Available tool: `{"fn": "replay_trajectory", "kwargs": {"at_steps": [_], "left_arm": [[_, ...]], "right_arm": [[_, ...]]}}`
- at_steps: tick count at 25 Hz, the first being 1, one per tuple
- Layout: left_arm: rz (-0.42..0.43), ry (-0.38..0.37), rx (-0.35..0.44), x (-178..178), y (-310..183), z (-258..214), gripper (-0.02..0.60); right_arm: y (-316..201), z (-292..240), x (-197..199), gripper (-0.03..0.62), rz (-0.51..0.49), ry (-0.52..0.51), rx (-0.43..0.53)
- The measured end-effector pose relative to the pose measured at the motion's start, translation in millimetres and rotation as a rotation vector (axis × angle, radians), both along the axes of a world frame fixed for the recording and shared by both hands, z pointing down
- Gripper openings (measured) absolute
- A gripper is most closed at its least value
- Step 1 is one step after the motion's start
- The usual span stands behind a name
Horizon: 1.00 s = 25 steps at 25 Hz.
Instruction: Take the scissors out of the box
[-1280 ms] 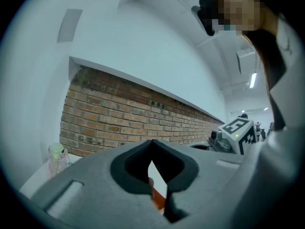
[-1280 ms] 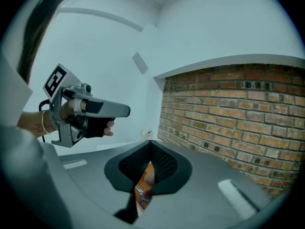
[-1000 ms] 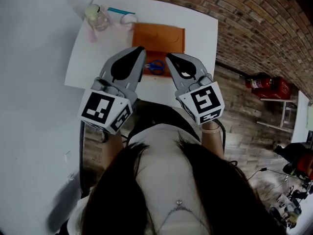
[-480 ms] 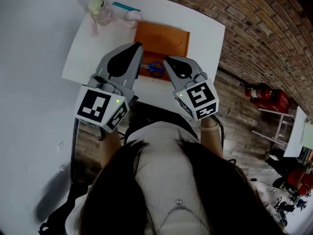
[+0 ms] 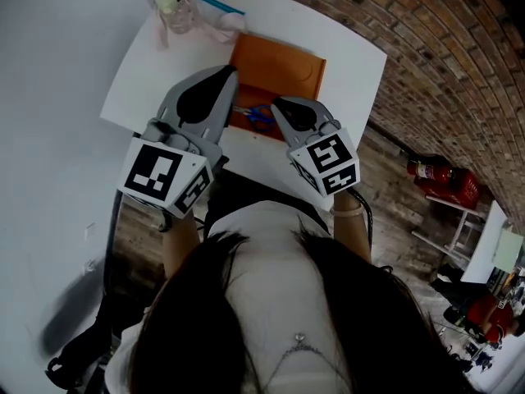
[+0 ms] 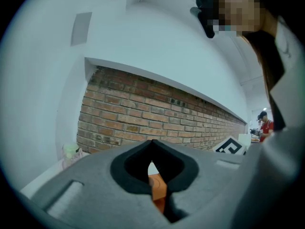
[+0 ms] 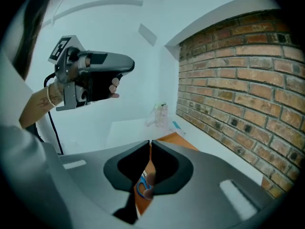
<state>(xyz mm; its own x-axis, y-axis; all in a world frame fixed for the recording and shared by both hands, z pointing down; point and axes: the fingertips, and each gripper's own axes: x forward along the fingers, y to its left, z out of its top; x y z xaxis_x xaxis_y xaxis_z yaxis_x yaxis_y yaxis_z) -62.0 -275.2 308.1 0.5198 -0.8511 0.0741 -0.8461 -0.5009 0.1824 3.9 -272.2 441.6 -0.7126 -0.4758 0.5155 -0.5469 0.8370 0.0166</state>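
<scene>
Blue-handled scissors (image 5: 261,118), lying flat in the orange box (image 5: 283,66) — at its near end

scissors (image 5: 261,118) pt. hidden, box (image 5: 283,62) front obsc.

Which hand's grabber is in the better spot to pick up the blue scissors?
Probably the right. The right gripper tilts down at the orange box, its empty jaws just opening, the scissors showing beyond them. The left gripper, shut, points level toward the brick wall.
</scene>
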Motion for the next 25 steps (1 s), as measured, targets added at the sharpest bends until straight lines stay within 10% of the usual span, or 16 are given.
{"fn": "replay_trajectory", "kwargs": {"at_steps": [25], "left_arm": [[-0.096, 0.012, -0.048, -21.3, -37.2, 21.5, 0.0]], "right_arm": [[-15.8, 81.4, -8.5, 0.057, -0.158, 0.181, -0.174]]}}
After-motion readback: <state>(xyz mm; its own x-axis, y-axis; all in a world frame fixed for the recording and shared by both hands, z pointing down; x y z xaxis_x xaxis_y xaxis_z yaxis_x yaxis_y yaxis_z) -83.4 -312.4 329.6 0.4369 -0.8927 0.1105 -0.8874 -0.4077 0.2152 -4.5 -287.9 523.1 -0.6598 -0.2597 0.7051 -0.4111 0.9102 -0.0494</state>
